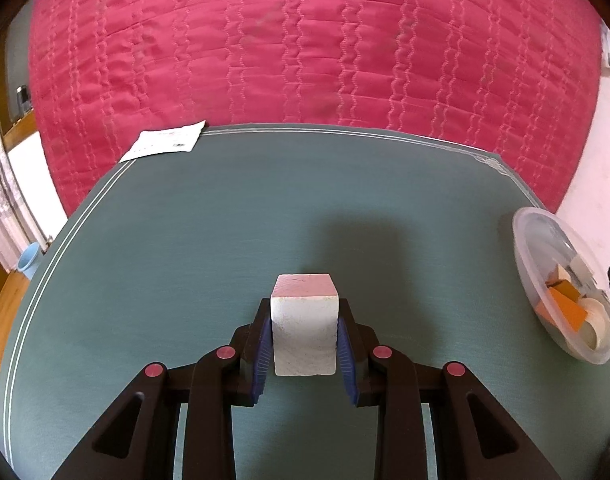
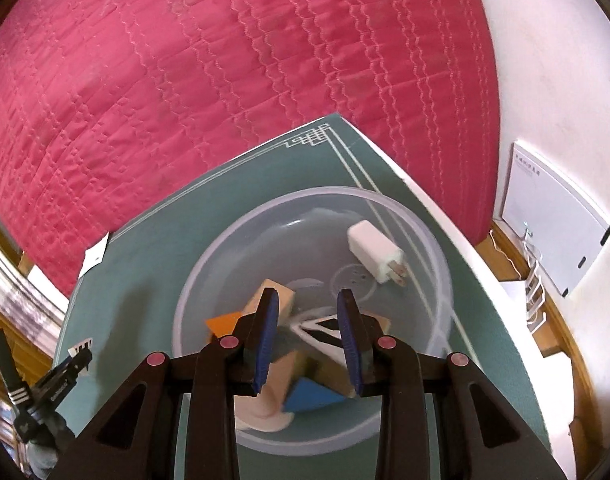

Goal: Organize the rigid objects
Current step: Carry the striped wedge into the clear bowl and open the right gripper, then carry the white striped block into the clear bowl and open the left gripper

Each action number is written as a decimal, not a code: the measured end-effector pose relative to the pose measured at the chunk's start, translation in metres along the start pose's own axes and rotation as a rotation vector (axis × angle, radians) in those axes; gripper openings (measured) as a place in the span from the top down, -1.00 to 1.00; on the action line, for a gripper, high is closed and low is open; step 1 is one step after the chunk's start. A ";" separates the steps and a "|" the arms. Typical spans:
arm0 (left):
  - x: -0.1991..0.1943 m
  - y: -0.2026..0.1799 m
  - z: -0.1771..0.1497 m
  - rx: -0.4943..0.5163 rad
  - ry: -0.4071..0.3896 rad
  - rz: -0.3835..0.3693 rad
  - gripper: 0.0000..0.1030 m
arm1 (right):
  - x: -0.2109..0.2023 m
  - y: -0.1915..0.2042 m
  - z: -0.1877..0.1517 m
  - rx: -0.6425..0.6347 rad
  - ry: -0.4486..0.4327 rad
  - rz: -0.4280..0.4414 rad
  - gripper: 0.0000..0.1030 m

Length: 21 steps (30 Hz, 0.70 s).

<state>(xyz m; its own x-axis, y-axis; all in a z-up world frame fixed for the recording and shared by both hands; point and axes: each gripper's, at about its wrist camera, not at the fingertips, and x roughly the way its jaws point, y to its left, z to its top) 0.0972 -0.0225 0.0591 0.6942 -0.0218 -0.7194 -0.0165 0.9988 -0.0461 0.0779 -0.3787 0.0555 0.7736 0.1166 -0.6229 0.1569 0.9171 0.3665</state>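
In the left wrist view my left gripper point(image 1: 305, 338) is shut on a white block point(image 1: 305, 328), holding it over the green table mat point(image 1: 165, 248). A clear plastic bowl point(image 1: 533, 256) with several blocks sits at the mat's right edge. In the right wrist view my right gripper point(image 2: 308, 340) hangs open and empty over the same bowl point(image 2: 209, 264). Inside the bowl lie a white plug adapter point(image 2: 375, 254), an orange wedge point(image 2: 223, 323), a blue wedge point(image 2: 313, 398), wooden blocks point(image 2: 287, 300) and a white stand-like piece point(image 2: 321, 330). The left gripper shows at the lower left point(image 2: 81, 354).
A red quilted bed cover point(image 1: 305, 40) lies beyond the mat. A white paper slip point(image 1: 165, 142) rests at the mat's far left corner. A light blue cup point(image 1: 27, 262) sits off the left edge. A white panel point(image 2: 553, 216) leans on the wall at right.
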 end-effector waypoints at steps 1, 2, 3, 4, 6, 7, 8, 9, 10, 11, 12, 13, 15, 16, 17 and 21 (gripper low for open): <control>0.000 -0.003 0.000 0.005 0.002 -0.005 0.40 | -0.002 -0.003 -0.002 0.002 -0.007 -0.002 0.38; 0.000 -0.007 0.000 0.011 0.004 -0.012 0.40 | -0.004 -0.006 -0.004 0.004 -0.015 -0.002 0.38; -0.001 -0.012 0.001 0.018 0.007 -0.023 0.40 | -0.006 -0.009 -0.005 0.008 -0.025 -0.002 0.38; -0.001 -0.016 0.002 0.023 0.010 -0.032 0.40 | -0.008 -0.010 -0.006 0.011 -0.036 -0.003 0.38; -0.002 -0.028 0.003 0.036 0.017 -0.058 0.40 | -0.012 -0.014 -0.008 0.020 -0.072 -0.009 0.38; -0.002 -0.033 0.004 0.041 0.021 -0.070 0.40 | -0.014 -0.014 -0.009 0.020 -0.089 -0.013 0.38; -0.002 -0.039 0.006 0.048 0.024 -0.085 0.40 | -0.016 -0.014 -0.009 0.018 -0.109 -0.018 0.38; -0.003 -0.046 0.007 0.058 0.026 -0.102 0.40 | -0.019 -0.015 -0.010 0.015 -0.133 -0.028 0.38; -0.003 -0.053 0.009 0.066 0.027 -0.119 0.40 | -0.021 -0.015 -0.012 0.012 -0.158 -0.040 0.38; -0.004 -0.058 0.010 0.071 0.028 -0.130 0.40 | -0.022 -0.015 -0.013 0.011 -0.173 -0.047 0.38; -0.004 -0.065 0.012 0.077 0.031 -0.150 0.40 | -0.023 -0.015 -0.014 0.009 -0.190 -0.057 0.38; -0.004 -0.070 0.014 0.082 0.033 -0.165 0.39 | -0.025 -0.016 -0.017 0.010 -0.208 -0.072 0.38; -0.003 -0.082 0.018 0.093 0.037 -0.200 0.40 | -0.027 -0.016 -0.018 0.008 -0.235 -0.094 0.38; -0.003 -0.087 0.020 0.097 0.037 -0.214 0.40 | -0.030 -0.017 -0.019 0.012 -0.251 -0.109 0.38; -0.003 -0.095 0.022 0.104 0.036 -0.231 0.40 | -0.033 -0.019 -0.020 0.020 -0.269 -0.116 0.38; -0.003 -0.119 0.029 0.134 0.023 -0.278 0.40 | -0.041 -0.024 -0.021 0.051 -0.312 -0.126 0.38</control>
<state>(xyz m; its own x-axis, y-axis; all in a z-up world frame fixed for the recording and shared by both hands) 0.1181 -0.1404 0.0866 0.6425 -0.2943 -0.7075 0.2679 0.9513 -0.1525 0.0293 -0.3976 0.0576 0.8955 -0.1260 -0.4269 0.2875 0.8959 0.3387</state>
